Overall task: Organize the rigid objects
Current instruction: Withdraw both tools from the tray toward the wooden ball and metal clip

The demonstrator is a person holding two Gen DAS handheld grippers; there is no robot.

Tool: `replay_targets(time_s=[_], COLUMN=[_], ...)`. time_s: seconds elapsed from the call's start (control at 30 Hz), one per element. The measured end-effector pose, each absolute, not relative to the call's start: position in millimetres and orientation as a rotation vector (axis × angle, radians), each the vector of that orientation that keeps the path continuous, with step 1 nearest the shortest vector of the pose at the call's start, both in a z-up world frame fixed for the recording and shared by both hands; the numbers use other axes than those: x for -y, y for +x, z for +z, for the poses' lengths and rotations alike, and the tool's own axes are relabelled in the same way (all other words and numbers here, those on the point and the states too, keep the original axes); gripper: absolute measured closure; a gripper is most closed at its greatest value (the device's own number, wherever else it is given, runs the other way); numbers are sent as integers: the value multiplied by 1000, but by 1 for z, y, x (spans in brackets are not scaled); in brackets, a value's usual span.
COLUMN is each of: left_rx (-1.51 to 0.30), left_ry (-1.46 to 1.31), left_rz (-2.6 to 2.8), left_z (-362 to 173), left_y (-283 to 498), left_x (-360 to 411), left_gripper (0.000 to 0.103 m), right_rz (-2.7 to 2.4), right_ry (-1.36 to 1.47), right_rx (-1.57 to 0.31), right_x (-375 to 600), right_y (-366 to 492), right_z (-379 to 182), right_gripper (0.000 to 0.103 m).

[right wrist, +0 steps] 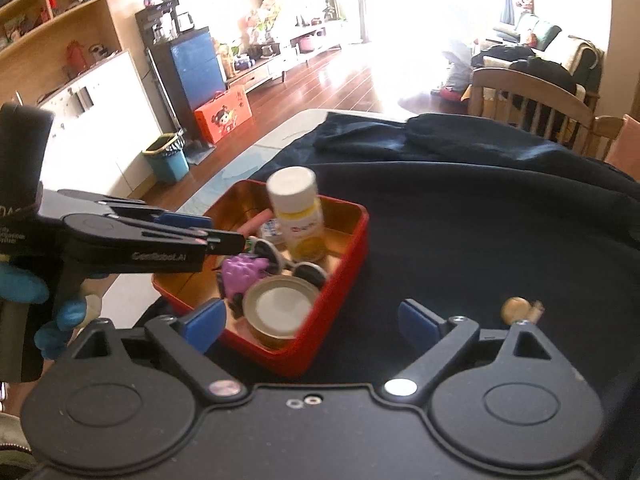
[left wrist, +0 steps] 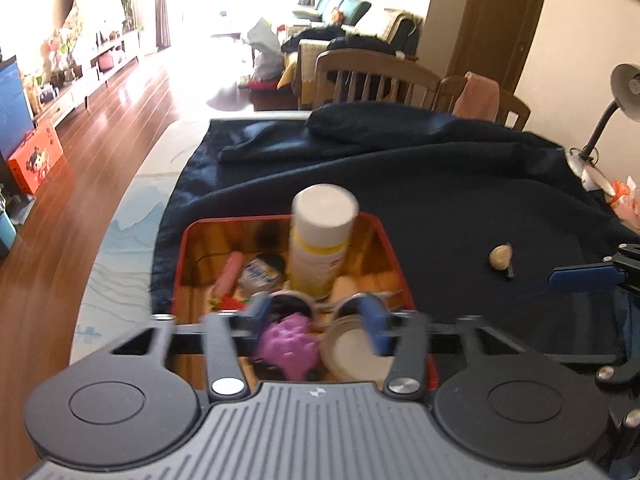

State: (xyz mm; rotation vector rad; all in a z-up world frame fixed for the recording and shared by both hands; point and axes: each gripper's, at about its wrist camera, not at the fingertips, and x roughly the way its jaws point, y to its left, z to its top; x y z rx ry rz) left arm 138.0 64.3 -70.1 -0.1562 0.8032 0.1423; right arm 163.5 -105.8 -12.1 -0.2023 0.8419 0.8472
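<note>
Hovered over red tin (left wrist: 394, 256) on dark cloth (left wrist: 440, 184), left gripper (left wrist: 316, 314) parted, nothing between blue pads. Inside tin: white-capped bottle (left wrist: 320, 240) upright at 12 o'clock, purple toy (left wrist: 290, 340), round lid (left wrist: 356, 354). Small beige object (left wrist: 500, 257) at 2 o'clock, apart from tin.

Two close wrist views angled down, sharing red tin (left wrist: 188, 256)

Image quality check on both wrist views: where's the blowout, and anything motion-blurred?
Left wrist: the window area is blown out white; the left gripper and the white-capped bottle are motion-smeared; room lines bow from the fisheye. Right wrist: the same window glare at top right; the red tin and its contents are slightly soft; the dark cloth shows little detail.
</note>
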Motion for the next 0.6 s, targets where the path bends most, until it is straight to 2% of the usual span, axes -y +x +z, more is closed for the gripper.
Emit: replay_targets(time_s=[0.03,0.23,0.37,0.6], left_rx=[-784,-761,-744,-746], left_ry=[-150,-148,-149,-160], left_rz=[145,117,100,65], left_z=[-67,-59,-59,-66], left_y=[137,149,159,187], left_x=[-58,-18,9,53], left_gripper=[32,30,21,21], right_rz=[840,794,772,779], right_ry=[-201,-174,-175,-237], right_rx=[-834,-801,-785,-759], right_x=[112,159,189,228], right_y=[166,180,192,208], right_z=[-11,-7,-11,-25], right_gripper=[7,0,0,0])
